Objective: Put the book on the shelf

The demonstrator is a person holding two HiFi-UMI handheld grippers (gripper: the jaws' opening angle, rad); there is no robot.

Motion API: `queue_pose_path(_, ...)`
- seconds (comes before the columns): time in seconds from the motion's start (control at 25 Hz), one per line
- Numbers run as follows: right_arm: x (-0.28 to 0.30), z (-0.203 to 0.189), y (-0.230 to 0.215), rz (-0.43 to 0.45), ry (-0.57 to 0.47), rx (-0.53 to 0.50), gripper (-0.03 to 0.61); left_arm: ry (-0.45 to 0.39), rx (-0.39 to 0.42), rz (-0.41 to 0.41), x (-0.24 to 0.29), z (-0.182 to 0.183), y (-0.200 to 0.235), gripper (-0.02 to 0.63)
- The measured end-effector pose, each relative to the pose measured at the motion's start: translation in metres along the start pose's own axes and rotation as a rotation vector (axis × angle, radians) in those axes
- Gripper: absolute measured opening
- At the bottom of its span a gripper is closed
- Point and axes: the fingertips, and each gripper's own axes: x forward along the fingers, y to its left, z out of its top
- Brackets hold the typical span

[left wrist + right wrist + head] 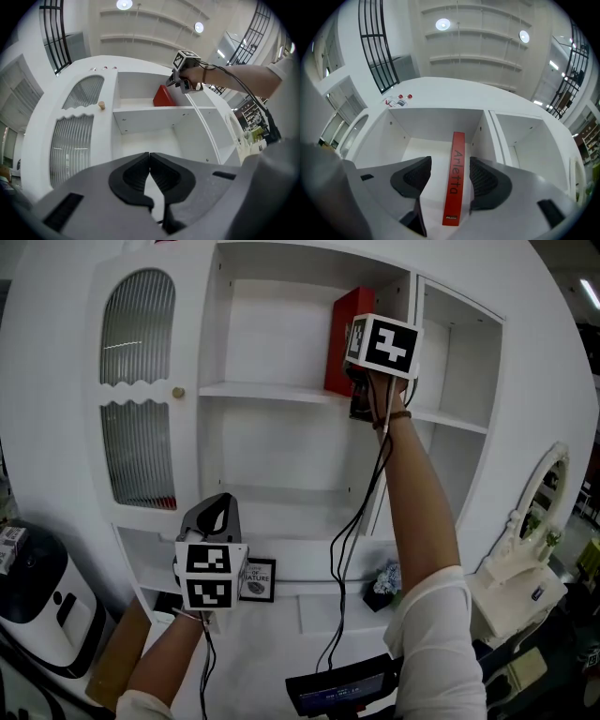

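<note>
Book (453,197) upright on shelf (262,390); right tongs (450,163) spread clear of spine, back straight out without nudging. Left tongs (150,161) closed, empty.

Red book (348,341), standing spine outward, at the right end of the white upper shelf (258,390)

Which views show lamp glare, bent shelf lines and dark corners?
Right gripper view: round ceiling lamps flare white; the slim red book is sharp. Head view: the white shelf unit bows, fisheye. Both gripper views: black corners.
</note>
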Motion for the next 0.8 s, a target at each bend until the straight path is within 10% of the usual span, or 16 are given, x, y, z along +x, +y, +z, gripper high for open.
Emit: queue_pose_path(0.8, -0.119, -0.082, 0.056, 0.139, -0.025, 0.085, 0.262, -0.022, -0.057, -0.012, -0.079, -0.018, 0.006, 0.008)
